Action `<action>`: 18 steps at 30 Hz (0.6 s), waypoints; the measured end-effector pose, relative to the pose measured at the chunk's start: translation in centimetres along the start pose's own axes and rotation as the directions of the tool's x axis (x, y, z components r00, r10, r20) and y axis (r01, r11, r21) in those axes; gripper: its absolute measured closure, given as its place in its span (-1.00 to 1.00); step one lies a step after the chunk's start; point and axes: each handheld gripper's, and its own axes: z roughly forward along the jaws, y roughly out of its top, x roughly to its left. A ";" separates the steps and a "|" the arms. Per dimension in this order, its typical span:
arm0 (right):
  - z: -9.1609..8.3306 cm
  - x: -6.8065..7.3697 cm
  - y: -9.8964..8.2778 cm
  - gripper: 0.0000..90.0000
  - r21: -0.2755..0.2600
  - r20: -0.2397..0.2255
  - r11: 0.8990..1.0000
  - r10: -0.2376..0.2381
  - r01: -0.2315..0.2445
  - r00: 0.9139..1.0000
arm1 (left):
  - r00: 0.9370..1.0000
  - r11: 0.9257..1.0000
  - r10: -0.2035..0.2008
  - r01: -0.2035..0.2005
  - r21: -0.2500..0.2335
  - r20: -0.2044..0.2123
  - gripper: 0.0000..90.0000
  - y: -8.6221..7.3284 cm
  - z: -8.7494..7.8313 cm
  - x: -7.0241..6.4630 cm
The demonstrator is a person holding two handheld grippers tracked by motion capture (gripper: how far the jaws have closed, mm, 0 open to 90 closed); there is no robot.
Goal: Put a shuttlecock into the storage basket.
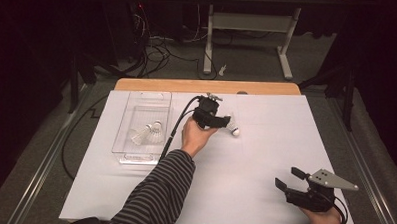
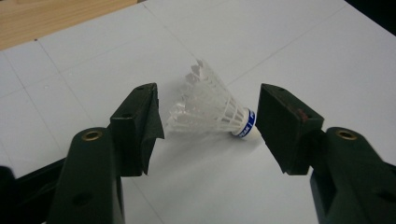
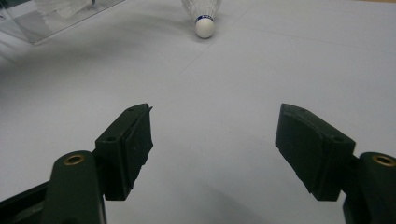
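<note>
Step in hand looks like the pick-up approach: the left gripper (image 1: 225, 122) is set around the loose white plastic shuttlecock with a blue band and white cork tip (image 2: 219, 109), which lies on its side on the white paper-covered table (image 1: 265, 159), about mid-width and toward the far edge. Seen along the left gripper, the jaws stand wide on either side of the shuttlecock, skirt near one pad, cork near the other, apart from both; nothing gripped yet. The clear rectangular plastic tray (image 1: 124, 132) sits near the far left corner and already holds two more white shuttlecocks (image 1: 148, 134). The right gripper (image 1: 289, 178) rests near the near right corner, jaws wide, empty. Next move likely calls for closing gently end to end on the shuttlecock, since the skirt crushes easily, then lifting and carrying it to the tray.
</note>
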 end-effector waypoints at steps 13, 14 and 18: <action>0.0 0.0 0.0 -0.38 0.001 -0.004 1.000 -0.006 0.006 1.000 | 1.000 0.997 0.000 0.000 0.081 0.005 0.01 1.9 1.1 0.3; 0.0 0.0 0.0 -0.38 0.001 -0.004 1.000 -0.004 0.004 1.000 | 1.000 0.997 -0.010 0.010 0.082 0.008 0.01 1.9 1.2 0.3; 0.0 0.0 0.0 -0.38 0.000 -0.003 1.000 -0.002 0.002 1.000 | 1.000 0.994 -0.010 0.009 0.113 0.006 0.00 2.0 1.9 0.5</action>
